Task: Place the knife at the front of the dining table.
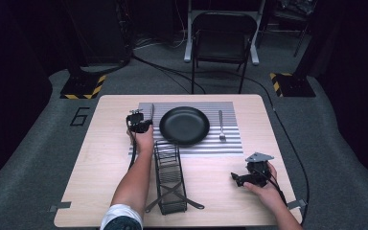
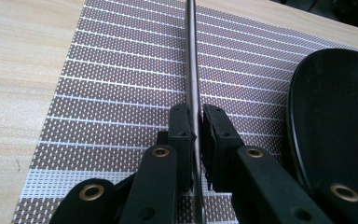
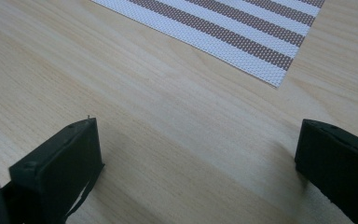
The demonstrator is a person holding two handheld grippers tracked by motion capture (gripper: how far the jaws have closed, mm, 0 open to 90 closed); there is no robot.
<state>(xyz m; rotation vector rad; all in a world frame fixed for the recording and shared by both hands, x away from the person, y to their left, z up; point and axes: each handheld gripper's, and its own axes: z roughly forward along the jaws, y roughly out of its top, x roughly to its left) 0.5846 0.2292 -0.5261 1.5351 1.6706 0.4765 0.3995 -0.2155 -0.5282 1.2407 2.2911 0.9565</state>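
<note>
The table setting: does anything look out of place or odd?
Nothing spilled or broken. One oddity: a wire rack lies on the table below the black plate. The left hand-held gripper grips a knife on the striped mat.

Striped brown-and-white placemat (image 2: 121, 93), black plate (image 2: 335, 116), seemingly silver knife (image 2: 192, 70), pale wood table (image 3: 144, 116)

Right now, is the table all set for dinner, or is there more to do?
Partly set. The black plate sits on the striped placemat with a fork on its right. The left gripper is shut on a knife at the plate's left, over the mat. It likely needs laying down and letting go. The right gripper rests open over the wooden table.
</note>
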